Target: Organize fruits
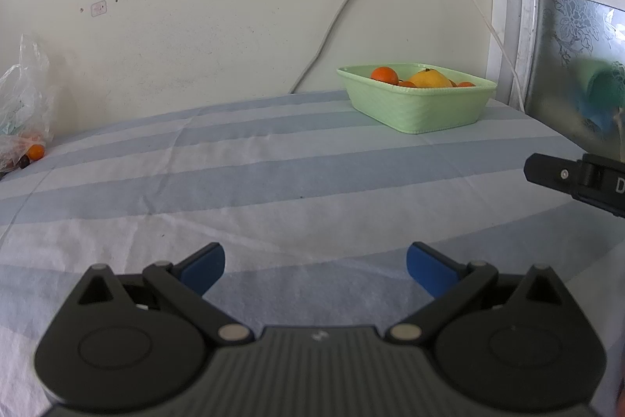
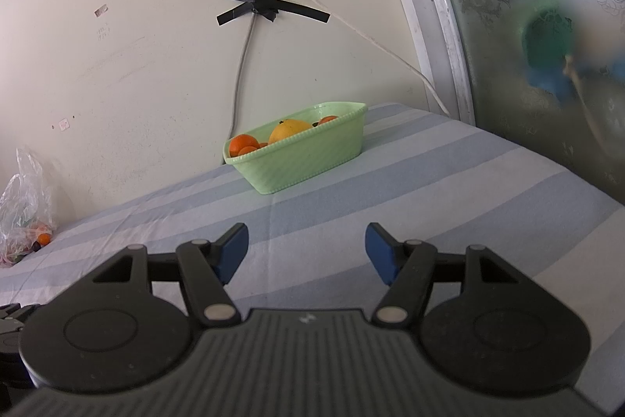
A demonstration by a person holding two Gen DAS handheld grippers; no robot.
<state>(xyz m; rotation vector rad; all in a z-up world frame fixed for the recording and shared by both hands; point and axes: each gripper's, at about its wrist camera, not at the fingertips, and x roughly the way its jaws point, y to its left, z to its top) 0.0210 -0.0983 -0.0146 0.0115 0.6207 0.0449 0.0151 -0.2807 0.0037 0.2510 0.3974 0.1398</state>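
Far left, a crinkled clear plastic bag point(image 1: 23, 104) slumps against the wall with a small orange point(image 1: 36, 151) beside it. My left gripper point(image 1: 315, 270) and right gripper point(image 2: 306, 253) both gape empty over the striped blue-and-white cloth point(image 1: 273, 182). Far right, the ribbed pale-green plastic basket point(image 1: 422, 108) holds oranges point(image 1: 384, 74) and a yellow fruit point(image 1: 429, 79); nothing stands between.

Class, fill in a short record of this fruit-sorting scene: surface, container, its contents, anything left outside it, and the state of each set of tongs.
surface: striped blue and white cloth
container: green basket, near the wall
contents: large yellow fruit and several small oranges
outside: small orange beside a clear plastic bag, far left
left tongs: open, empty
right tongs: open, empty
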